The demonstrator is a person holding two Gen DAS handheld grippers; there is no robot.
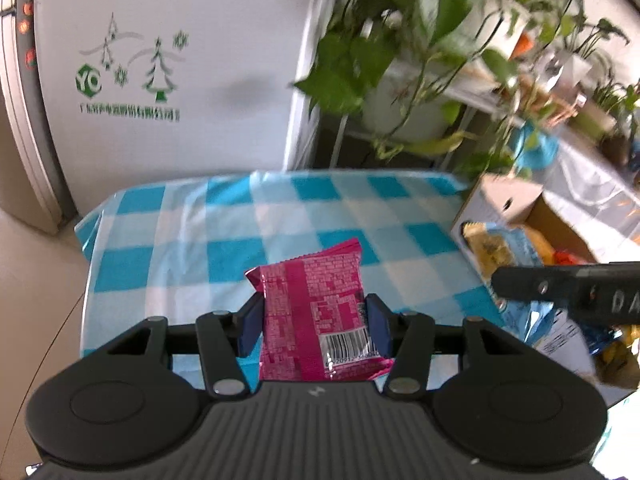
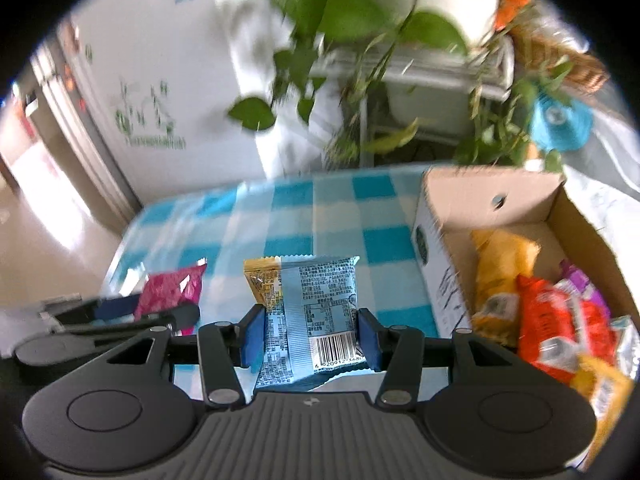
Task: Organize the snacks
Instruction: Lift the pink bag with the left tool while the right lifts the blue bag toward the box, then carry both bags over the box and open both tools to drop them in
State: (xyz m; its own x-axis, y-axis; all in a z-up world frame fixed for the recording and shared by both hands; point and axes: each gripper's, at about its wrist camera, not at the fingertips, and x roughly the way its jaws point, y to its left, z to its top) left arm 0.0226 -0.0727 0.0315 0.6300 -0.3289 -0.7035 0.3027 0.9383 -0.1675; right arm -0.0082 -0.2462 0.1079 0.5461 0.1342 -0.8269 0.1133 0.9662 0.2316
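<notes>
My left gripper [image 1: 314, 326] is shut on a pink snack packet [image 1: 312, 304] and holds it above the blue checked tablecloth [image 1: 200, 232]. My right gripper [image 2: 310, 336] is shut on a light blue and yellow snack packet [image 2: 316, 312], also above the cloth. The pink packet also shows at the left of the right wrist view [image 2: 172, 288]. A cardboard box [image 2: 440, 264] stands on the right and holds several snack packets, orange, red and yellow [image 2: 556, 320]. The right gripper's side shows in the left wrist view [image 1: 560, 288], in front of the box [image 1: 516, 200].
A white fridge [image 1: 160, 80] with green tree prints stands behind the table. Potted plants [image 1: 400, 60] on a metal rack hang over the table's far edge. The floor [image 1: 32, 280] lies to the left.
</notes>
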